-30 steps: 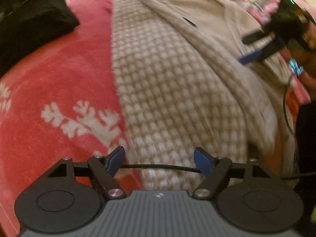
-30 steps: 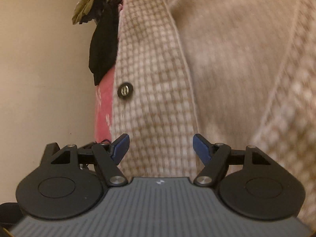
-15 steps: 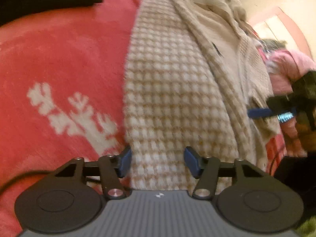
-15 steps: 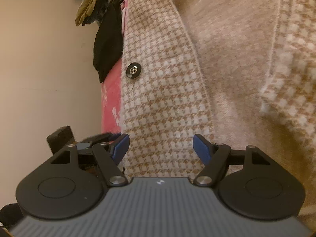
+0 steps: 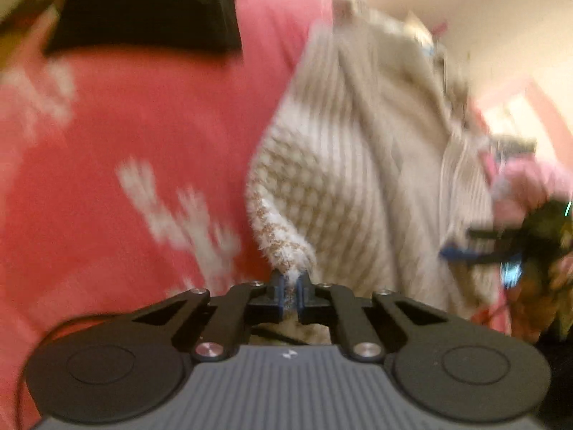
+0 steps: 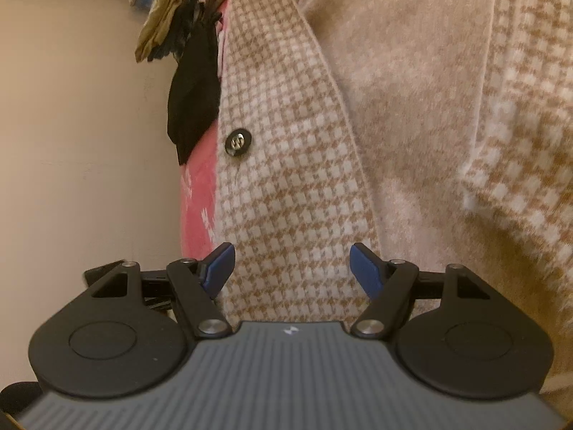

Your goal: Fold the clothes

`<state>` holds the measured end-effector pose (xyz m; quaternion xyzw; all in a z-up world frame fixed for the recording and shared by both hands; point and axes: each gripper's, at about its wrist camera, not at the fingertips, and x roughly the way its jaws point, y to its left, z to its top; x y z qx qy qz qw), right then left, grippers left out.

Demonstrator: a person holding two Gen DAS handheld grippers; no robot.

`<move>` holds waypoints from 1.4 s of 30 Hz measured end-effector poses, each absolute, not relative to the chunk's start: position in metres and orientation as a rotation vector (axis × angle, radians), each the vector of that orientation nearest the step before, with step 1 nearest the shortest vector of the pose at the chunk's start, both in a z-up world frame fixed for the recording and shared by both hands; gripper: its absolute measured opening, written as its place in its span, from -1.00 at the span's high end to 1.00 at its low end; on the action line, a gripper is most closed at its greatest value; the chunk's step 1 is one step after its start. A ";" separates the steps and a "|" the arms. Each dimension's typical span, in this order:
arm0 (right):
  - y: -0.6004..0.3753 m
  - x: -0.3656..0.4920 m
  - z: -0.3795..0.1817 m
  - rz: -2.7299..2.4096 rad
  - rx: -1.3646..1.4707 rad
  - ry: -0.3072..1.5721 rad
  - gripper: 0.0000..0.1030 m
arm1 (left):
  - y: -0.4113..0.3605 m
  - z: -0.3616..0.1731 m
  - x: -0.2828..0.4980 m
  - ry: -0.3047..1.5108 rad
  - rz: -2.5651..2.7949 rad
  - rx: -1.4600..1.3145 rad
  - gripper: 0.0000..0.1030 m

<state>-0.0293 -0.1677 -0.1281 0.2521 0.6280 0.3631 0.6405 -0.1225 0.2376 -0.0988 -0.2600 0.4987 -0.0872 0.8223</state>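
A beige and white houndstooth cardigan lies on a red blanket with white snowflake shapes. My left gripper is shut on the cardigan's near corner, and the cloth bunches up between the blue pads. In the right wrist view the cardigan fills the frame, with a black button on its front band and the plain beige lining beside it. My right gripper stands open over the front band, fingers apart. It also shows at the right of the left wrist view as the right gripper, blurred.
A black garment lies on the blanket at the far left. In the right wrist view a black cloth and patterned fabrics hang off the blanket's edge beside a cream wall. Pink clothing sits at the far right.
My left gripper went from open over the cardigan's edge to shut on its corner, and the view swung with blur. The right gripper stayed open, drifting slightly along the front band.
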 end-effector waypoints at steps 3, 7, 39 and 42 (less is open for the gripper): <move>-0.170 -0.027 -0.127 0.814 0.592 1.418 -0.38 | 0.271 -0.060 -0.119 0.921 -0.085 -0.567 0.87; -0.170 -0.024 -0.127 0.801 0.605 1.412 -0.38 | 0.322 -0.012 -0.101 0.755 0.070 -0.547 0.88; -0.158 0.024 -0.120 0.746 0.511 1.260 -0.38 | 0.303 0.032 -0.035 0.677 0.128 -0.234 -0.39; -0.145 0.047 -0.127 0.729 0.480 1.239 -0.38 | 0.261 0.028 -0.031 0.724 -0.002 -0.219 -0.48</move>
